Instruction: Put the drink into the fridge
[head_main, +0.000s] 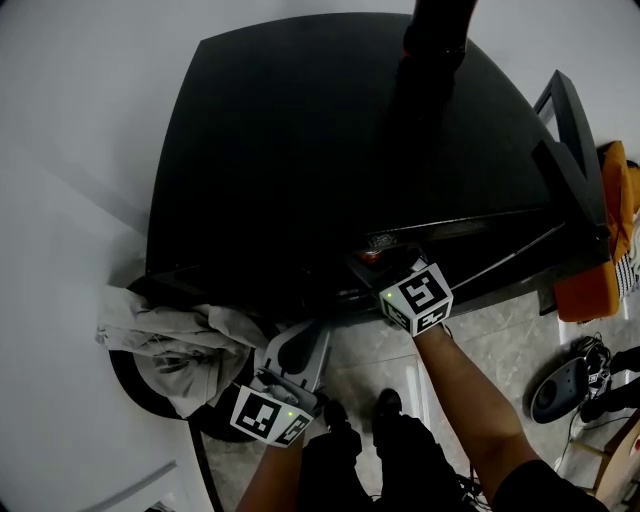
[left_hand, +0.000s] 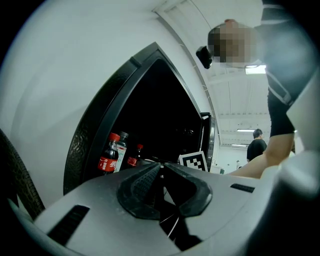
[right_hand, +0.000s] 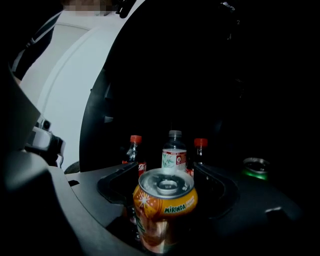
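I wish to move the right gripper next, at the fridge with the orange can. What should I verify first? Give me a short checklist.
1. Orange can upright between the jaws of the right gripper: ok.
2. Jaws wide, seemingly not pressing the can: ok.
3. Bottles behind stand apart from the can: ok.
4. Can's base fully supported: cannot tell, too dark.
5. Left gripper shut, empty, outside the fridge: ok.
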